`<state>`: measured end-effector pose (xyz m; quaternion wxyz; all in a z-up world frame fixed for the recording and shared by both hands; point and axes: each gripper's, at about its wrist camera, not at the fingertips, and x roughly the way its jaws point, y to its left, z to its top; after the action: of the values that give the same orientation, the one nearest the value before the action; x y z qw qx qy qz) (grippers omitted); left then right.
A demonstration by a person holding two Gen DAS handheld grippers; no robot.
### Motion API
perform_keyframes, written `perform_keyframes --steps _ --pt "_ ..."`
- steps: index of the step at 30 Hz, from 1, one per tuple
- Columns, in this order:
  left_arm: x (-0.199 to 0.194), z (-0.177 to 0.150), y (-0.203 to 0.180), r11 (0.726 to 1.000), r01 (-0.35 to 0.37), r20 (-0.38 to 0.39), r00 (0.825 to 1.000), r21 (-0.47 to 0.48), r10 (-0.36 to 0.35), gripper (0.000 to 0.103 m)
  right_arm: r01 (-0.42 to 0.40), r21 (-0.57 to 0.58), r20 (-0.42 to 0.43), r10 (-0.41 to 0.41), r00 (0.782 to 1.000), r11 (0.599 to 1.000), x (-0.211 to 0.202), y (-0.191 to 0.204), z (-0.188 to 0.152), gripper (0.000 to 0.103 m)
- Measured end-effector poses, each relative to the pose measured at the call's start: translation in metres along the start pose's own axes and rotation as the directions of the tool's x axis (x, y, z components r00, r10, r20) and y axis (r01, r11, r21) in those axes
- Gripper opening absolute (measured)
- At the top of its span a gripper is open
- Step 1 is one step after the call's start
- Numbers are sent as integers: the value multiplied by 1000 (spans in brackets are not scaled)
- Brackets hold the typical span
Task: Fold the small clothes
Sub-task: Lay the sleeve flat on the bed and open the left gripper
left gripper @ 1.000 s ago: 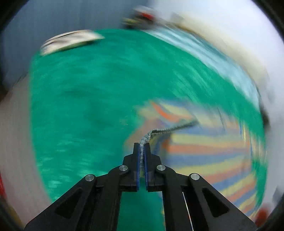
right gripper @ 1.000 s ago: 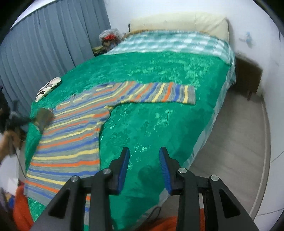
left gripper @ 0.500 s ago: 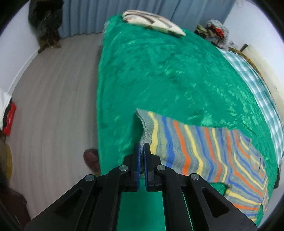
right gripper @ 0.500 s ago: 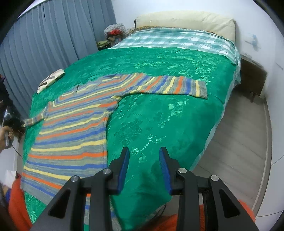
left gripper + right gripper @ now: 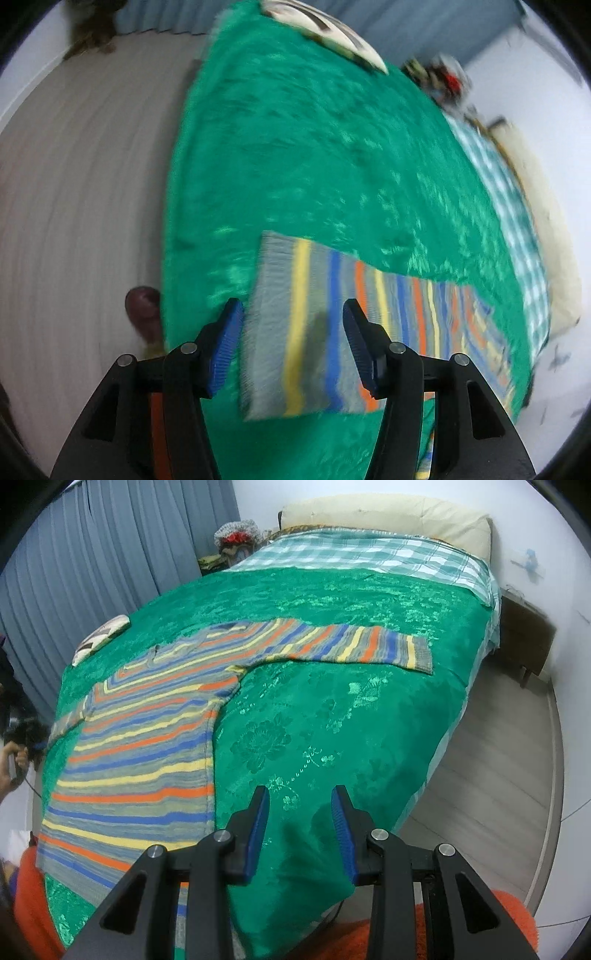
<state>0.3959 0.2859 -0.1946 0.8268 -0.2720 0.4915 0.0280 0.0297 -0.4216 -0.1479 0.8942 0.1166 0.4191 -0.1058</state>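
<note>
A striped sweater (image 5: 147, 738) in grey, orange, blue and yellow lies flat on the green bedspread (image 5: 332, 720), both sleeves stretched out sideways. In the left wrist view its sleeve cuff (image 5: 280, 295) rests flat on the bedspread (image 5: 295, 147) near the bed's edge. My left gripper (image 5: 292, 308) hovers over that cuff with its jaws opening; the pads do not press on the fabric. The right wrist view shows this gripper (image 5: 37, 744) small at the far left, held by a hand (image 5: 11, 764). My right gripper (image 5: 300, 794) stands open over bare bedspread beside the sweater's hem, holding nothing.
A cream pillow (image 5: 388, 517) and a checked sheet (image 5: 351, 550) lie at the head of the bed. A patterned folded item (image 5: 99, 638) sits by the grey curtains (image 5: 92, 554). A dark nightstand (image 5: 528, 635) stands right. A shoe (image 5: 142, 314) rests on the floor.
My left gripper was shut on the sleeve cuff and drew it out toward the bed's edge; now its jaws stand apart and the cuff lies flat. The right gripper has barely moved.
</note>
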Motion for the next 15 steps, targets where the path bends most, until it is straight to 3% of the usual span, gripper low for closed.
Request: perform_keyframes --steps 1,2,3,7,11,13,14,15 --pt "4 0 -7 999 -33 0 999 33 33 50 3 -4 -4 -3 1000 1000 1 2 0 35" --pt "7 -1 -14 995 -75 10 997 70 75 10 5 -11 -8 -5 1000 1000 3 4 1 35" --pt "8 -2 -17 989 -113 11 994 93 113 2 7 -16 -10 -7 1000 1000 4 6 1 35" --pt "3 -4 -14 966 -253 88 965 53 247 1 13 -35 -1 -14 1000 999 3 14 3 35" --pt "7 -6 -12 962 -270 86 960 46 266 4 13 -45 -7 -13 1000 999 6 17 2 35" --pt "2 -10 -11 961 -272 73 960 45 269 14 13 -42 -8 -14 1000 999 6 16 2 35" --pt "-4 -12 -11 959 -280 73 958 49 276 27 13 -40 -8 -13 1000 999 6 15 2 35" --pt "-6 -12 -13 954 -294 76 954 55 290 50 13 -37 -10 -14 1000 999 5 14 2 39"
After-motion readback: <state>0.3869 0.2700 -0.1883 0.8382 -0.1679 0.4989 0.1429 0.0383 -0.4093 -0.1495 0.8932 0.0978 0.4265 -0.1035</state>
